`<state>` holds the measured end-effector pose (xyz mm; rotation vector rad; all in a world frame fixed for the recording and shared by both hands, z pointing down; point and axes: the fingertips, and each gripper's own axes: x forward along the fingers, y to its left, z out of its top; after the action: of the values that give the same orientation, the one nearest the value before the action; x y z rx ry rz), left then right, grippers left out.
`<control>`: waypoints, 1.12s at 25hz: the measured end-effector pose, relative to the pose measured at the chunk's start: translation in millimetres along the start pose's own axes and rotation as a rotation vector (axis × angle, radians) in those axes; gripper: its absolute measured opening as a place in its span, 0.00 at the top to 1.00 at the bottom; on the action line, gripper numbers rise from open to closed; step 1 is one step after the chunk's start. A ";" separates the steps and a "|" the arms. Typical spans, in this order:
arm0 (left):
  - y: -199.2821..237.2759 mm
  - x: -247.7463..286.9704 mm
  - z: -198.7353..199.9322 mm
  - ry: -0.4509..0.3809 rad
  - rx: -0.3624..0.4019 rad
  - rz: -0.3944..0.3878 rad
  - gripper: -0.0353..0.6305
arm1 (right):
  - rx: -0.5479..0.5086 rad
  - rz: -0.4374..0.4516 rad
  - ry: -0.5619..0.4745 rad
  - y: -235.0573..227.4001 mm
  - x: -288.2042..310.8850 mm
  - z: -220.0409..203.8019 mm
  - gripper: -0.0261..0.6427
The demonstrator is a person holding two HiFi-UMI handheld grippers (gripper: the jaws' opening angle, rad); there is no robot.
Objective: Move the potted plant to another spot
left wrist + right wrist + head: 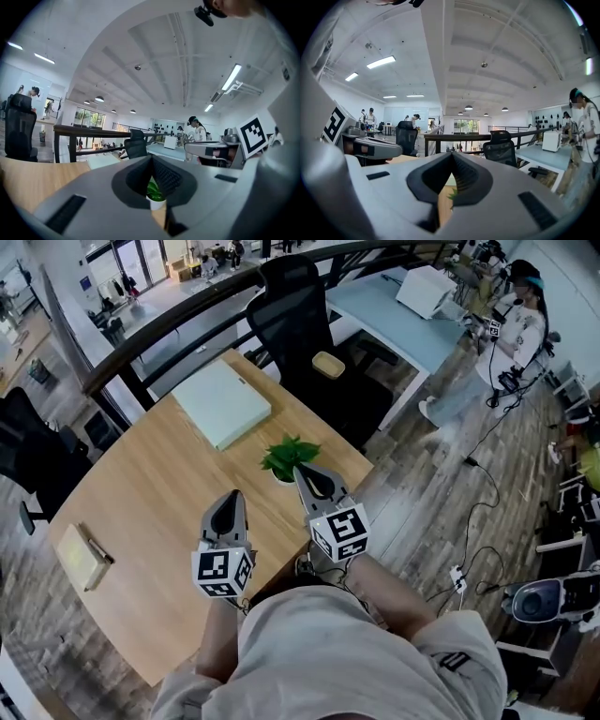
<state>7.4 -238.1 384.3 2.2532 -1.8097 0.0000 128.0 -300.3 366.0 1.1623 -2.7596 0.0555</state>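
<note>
A small potted plant [289, 456] with green leaves in a white pot stands on the round wooden table [150, 493] near its right edge. My right gripper [301, 471] hovers just in front of the plant, jaws shut with nothing in them. Further left and nearer to me is my left gripper [233, 496], also shut and empty. In the left gripper view the plant [156, 191] shows below the closed tips of the left gripper [151, 158]. In the right gripper view only a leaf of the plant [453, 195] peeks out under the right gripper [452, 153].
A flat pale-green box [223, 402] lies at the table's far side, with a black office chair [298, 320] behind it. A notebook with a pen [82, 556] sits at the left. A dark railing [169, 329] runs behind. A person [511, 329] stands by a blue desk [394, 315].
</note>
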 end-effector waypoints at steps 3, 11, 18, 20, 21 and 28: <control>-1.1 0.0 9.4 -0.019 0.006 0.002 0.93 | 0.004 -0.013 -0.018 -6.0 -2.3 9.2 0.96; -6.3 -6.6 20.9 -0.044 0.024 -0.005 0.93 | 0.011 -0.032 -0.038 -5.2 -14.9 17.1 0.96; -12.2 -8.5 22.7 -0.048 0.021 -0.016 0.93 | 0.011 -0.042 -0.037 -7.7 -21.3 16.1 0.96; -15.4 -9.2 24.0 -0.051 0.020 -0.021 0.93 | 0.013 -0.042 -0.037 -8.2 -23.5 15.8 0.96; -16.8 -9.2 24.3 -0.053 0.021 -0.024 0.93 | 0.013 -0.043 -0.036 -8.3 -24.4 15.3 0.96; -18.5 -9.4 21.2 -0.049 0.023 -0.029 0.93 | 0.003 -0.051 -0.035 -7.4 -28.5 13.9 0.96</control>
<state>19.8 -229.6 358.6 2.3146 -1.8098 -0.0412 151.3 -286.6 347.8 1.2450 -2.7593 0.0348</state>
